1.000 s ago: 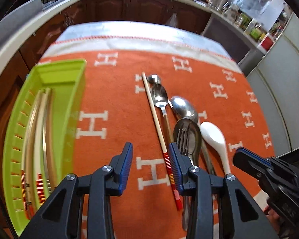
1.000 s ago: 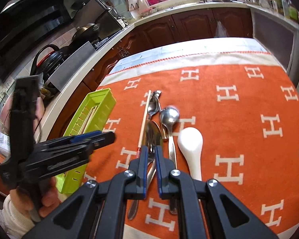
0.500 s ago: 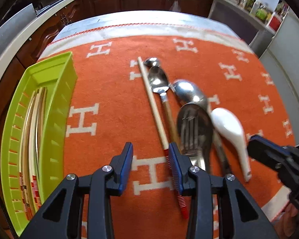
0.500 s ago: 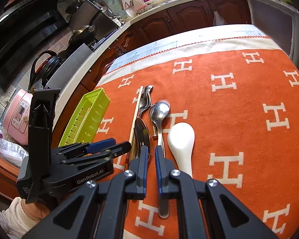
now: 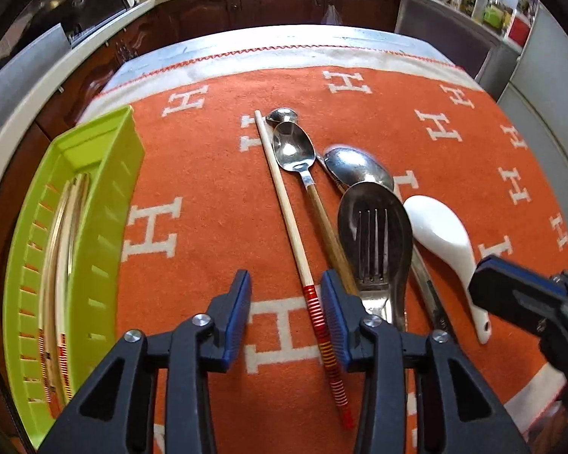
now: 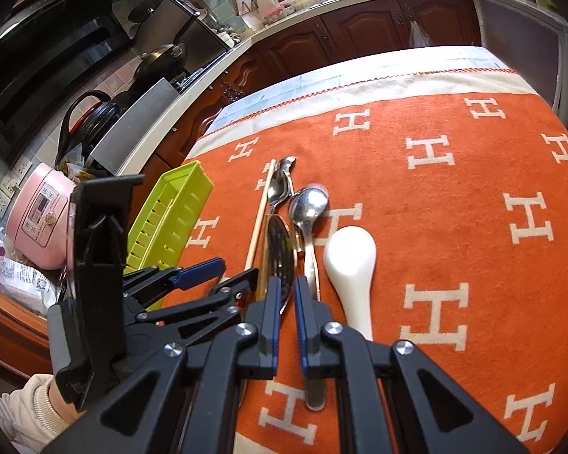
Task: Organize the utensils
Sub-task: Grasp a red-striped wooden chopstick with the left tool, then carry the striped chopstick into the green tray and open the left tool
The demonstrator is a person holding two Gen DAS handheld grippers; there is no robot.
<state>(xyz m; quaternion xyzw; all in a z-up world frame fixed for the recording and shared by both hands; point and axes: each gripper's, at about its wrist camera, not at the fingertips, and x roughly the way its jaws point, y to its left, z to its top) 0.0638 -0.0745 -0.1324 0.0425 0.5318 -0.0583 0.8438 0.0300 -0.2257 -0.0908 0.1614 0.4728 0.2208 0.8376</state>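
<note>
My left gripper (image 5: pixel 286 308) has been narrowing around 1 loose chopstick (image 5: pixel 284 208) at center frame — not yet gripped. Several chopsticks already lie in the green tray (image 5: pixel 106 196), left. Spoons (image 5: pixel 295 151) and fork (image 5: pixel 373 242) remain; right gripper (image 6: pixel 286 295) nearly shut, empty.

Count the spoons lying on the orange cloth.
5, possibly more hidden in the pile: a small one farthest away, a wood-handled one beside the chopstick, a steel one, a large one under the fork, and a white one.
</note>
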